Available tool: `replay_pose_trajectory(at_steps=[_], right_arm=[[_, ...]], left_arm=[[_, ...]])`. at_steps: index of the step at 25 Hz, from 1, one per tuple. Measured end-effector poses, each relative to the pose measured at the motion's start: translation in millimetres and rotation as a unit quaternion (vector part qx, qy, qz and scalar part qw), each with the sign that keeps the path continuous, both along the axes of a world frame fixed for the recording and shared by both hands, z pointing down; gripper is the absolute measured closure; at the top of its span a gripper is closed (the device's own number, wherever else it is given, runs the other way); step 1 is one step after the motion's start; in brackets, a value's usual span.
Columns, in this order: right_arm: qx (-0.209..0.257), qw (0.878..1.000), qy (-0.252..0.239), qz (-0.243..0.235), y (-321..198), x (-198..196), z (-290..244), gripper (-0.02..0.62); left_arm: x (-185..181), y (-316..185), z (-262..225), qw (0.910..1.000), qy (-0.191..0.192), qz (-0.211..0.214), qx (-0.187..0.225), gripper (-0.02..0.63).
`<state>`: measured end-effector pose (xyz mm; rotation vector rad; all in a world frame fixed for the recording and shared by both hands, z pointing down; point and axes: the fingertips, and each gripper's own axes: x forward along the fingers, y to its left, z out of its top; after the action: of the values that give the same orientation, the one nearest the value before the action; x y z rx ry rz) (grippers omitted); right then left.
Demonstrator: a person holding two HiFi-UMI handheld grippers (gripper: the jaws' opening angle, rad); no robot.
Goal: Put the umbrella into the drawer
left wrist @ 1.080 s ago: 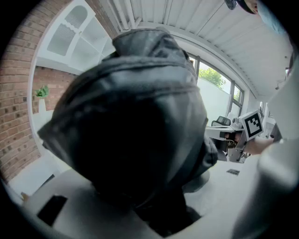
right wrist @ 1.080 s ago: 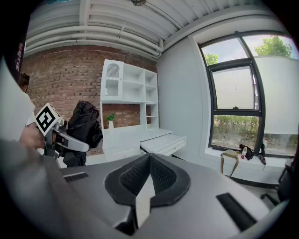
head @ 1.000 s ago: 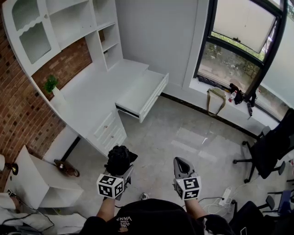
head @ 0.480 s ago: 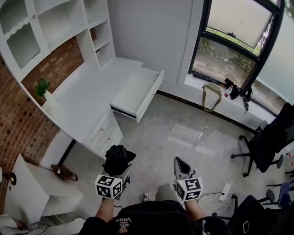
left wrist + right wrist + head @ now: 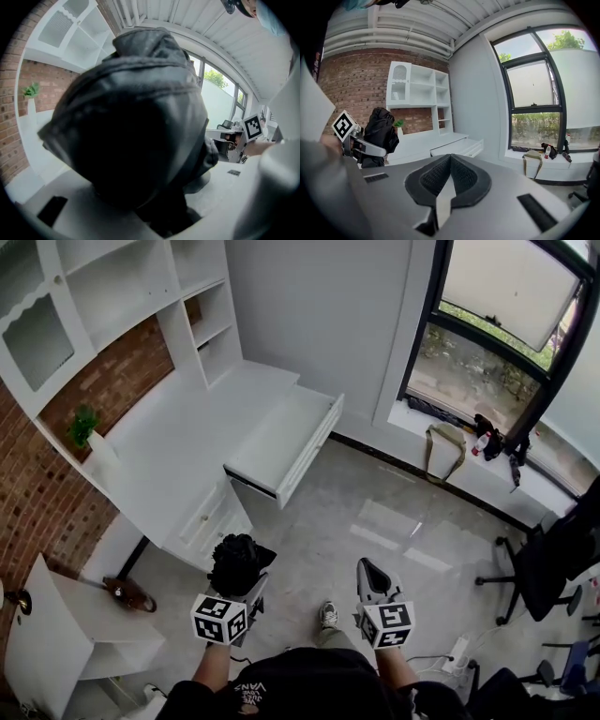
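A folded black umbrella (image 5: 236,564) sits in my left gripper (image 5: 238,579), which is shut on it; in the left gripper view the umbrella (image 5: 136,126) fills most of the picture. From the right gripper view the umbrella (image 5: 380,131) shows at the left. My right gripper (image 5: 370,574) is shut with nothing in it, its pads (image 5: 440,177) pressed together. The open white drawer (image 5: 281,442) sticks out of the white desk (image 5: 178,446) ahead and to the left, some way off from both grippers. The drawer (image 5: 459,147) also shows in the right gripper view.
White shelving (image 5: 122,296) rises over the desk, against a brick wall (image 5: 37,474). A small plant (image 5: 82,426) stands on the desk. A bag (image 5: 446,448) and a bottle (image 5: 484,444) lie on the window ledge. A black office chair (image 5: 553,563) stands at right. A white side table (image 5: 66,634) is at lower left.
Both grippers have travelled forward over the floor together, the umbrella still in the left one. A foot now shows below between the grippers.
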<state>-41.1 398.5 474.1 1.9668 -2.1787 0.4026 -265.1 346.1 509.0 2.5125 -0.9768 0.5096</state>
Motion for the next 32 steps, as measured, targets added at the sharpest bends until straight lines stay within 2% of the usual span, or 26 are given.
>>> replay_pose_trajectory(at_steps=[6, 15, 24, 32], right_arm=[[0.006, 1.000, -0.003, -0.022, -58, 50, -2, 0.595], [0.005, 0.998, -0.009, -0.056, -124, 114, -2, 0.595], [-0.022, 0.997, -0.022, -0.074, -182, 120, 21, 0.595], [-0.029, 0.998, -0.010, -0.054, -273, 112, 28, 0.595]], left_arm=[[51, -52, -10, 0.9997, -0.004, -0.018, 0.018, 0.367], [116, -103, -8, 0.9987, -0.008, -0.048, 0.018, 0.367], [117, -151, 14, 0.9972, -0.019, -0.071, -0.010, 0.367], [114, -254, 30, 0.9984, -0.014, -0.051, -0.019, 0.367]])
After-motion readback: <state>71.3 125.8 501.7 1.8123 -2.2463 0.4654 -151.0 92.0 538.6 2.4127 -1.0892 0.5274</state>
